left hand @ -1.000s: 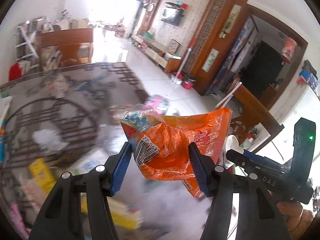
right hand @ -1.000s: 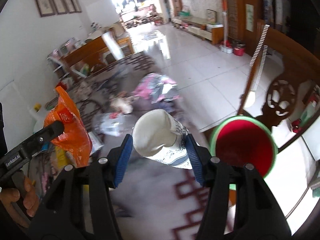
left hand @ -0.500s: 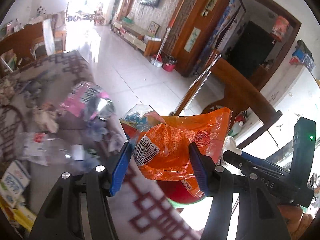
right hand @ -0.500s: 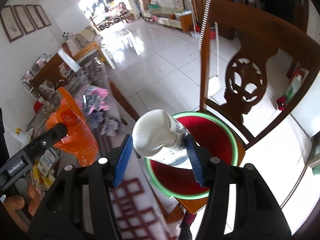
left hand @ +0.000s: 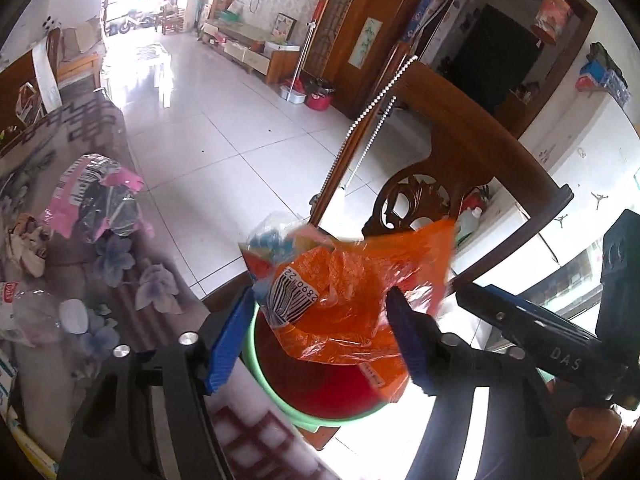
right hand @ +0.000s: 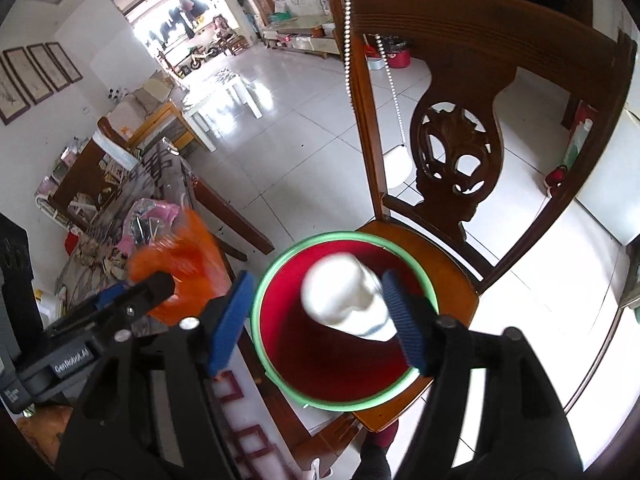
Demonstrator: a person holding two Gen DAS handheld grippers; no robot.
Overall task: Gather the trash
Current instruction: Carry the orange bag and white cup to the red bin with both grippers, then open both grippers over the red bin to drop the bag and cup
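Both grippers stood spread: the left gripper (left hand: 320,332) around the orange wrapper (left hand: 352,300), the right gripper (right hand: 320,316) around the white cup (right hand: 348,300). Each was best freed squarely over the red bucket (right hand: 280,272) at lower centre.

Strong daylight is admitted through the doorway (right hand: 188,36) at the far end of the room, where the picture is blown out to white. Glare is thrown across the glossy floor tiles (left hand: 208,148). Straight lines are bent by heavy fisheye distortion, and black vignetting is seen in the corners. The white cup (right hand: 348,300) and the orange bag (right hand: 176,264) are smeared by motion blur.
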